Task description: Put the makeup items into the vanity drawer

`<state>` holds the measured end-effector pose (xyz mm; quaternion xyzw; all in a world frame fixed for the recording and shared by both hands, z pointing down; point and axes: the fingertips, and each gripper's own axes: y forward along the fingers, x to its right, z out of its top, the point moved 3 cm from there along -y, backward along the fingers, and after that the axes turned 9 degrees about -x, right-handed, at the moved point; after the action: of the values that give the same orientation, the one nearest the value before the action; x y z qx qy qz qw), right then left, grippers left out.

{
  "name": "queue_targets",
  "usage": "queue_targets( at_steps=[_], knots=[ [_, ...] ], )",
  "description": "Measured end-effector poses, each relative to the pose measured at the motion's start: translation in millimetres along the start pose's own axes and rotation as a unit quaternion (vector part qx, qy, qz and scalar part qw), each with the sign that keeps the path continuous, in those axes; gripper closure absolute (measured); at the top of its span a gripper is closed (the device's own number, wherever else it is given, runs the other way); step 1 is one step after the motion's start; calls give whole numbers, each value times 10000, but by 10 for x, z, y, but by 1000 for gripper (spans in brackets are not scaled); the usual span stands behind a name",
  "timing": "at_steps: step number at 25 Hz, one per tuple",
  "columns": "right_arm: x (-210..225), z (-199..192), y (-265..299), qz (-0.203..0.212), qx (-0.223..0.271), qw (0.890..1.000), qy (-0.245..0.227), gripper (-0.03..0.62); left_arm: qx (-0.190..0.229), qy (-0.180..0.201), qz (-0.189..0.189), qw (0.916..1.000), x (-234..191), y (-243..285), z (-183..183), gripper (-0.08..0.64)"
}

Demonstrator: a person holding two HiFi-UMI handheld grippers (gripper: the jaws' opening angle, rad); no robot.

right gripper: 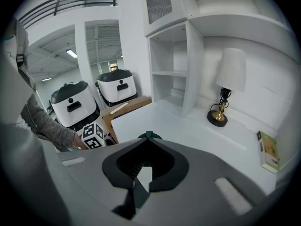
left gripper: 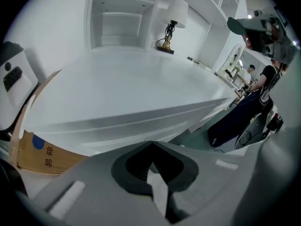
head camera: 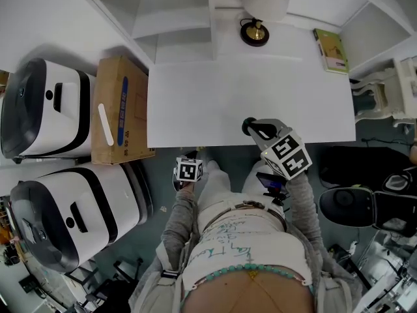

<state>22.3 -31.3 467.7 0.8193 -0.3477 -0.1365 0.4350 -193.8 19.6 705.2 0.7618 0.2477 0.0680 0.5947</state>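
left gripper (left gripper: 151, 143) and right gripper (right gripper: 148, 136) both clenched, empty, at the vanity (head camera: 247, 103) front edge. no makeup items visible on the vanity. likely step: release one claw, pull drawer squarely outward.

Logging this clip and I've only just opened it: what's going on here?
A person stands at a white vanity with a gripper in each hand. The right gripper is over the top's near edge. The left gripper is lower, just in front of that edge. Both have their jaws together with nothing in them. A lamp and a book sit at the back. No makeup items or open drawer are in view.
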Motion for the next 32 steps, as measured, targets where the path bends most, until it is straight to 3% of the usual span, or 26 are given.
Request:
queue_targets(
  at_steps=[19,32],
  knots=[
    [-4,-37,37,-10,-92,9999,113,563,-203,-101,80,9997,-108,252,-24,537],
    [39,-86,30,-50,-235,9995,180,563,-435,-400,21,9983,-140,480,-81,434]
  ],
)
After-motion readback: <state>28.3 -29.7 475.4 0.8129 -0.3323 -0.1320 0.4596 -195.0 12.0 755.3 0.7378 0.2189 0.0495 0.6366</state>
